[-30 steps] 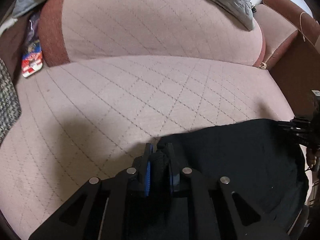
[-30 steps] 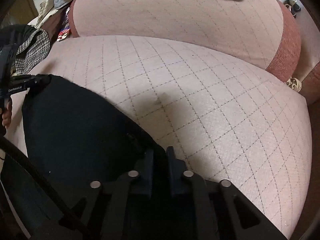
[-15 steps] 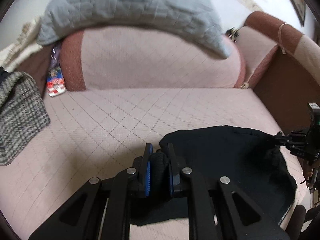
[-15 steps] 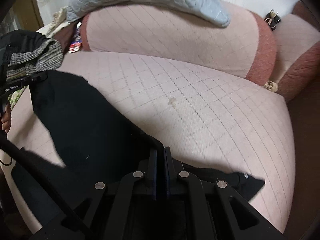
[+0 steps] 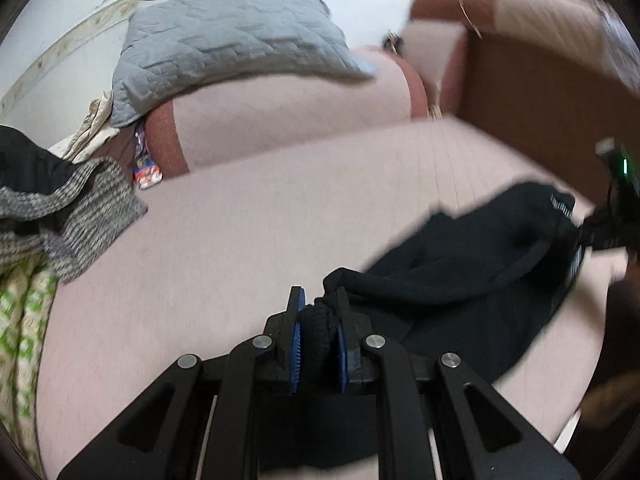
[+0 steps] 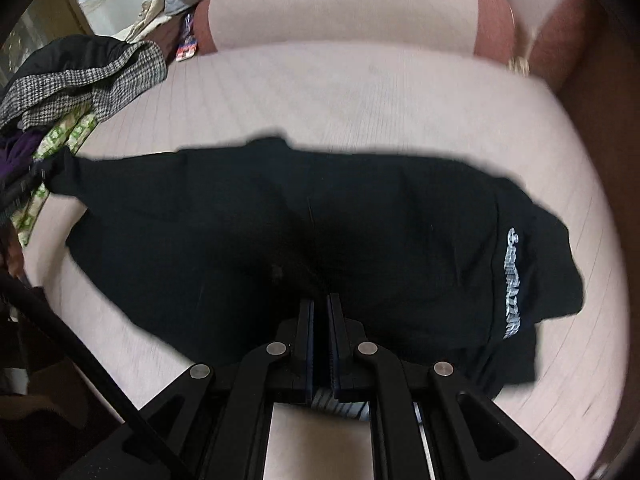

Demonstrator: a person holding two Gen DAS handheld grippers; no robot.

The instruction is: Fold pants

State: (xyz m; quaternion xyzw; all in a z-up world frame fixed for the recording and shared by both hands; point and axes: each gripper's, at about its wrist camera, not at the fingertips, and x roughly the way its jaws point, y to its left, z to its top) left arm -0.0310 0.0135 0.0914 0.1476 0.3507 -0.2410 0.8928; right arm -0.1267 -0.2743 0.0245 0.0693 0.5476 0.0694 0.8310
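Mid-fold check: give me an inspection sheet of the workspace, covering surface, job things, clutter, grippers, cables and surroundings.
Surface: pink quilted sofa seat.
Job's things: black pants stretched between both grippers, white lettering near one edge.
Clutter: checked garment and green patterned cloth at one end; grey quilt over the backrest.
Grippers: left gripper shut on bunched pants fabric; right gripper shut on the pants.
Cables: dark cord by the seat edge.
Surroundings: white wall, brown armrest.
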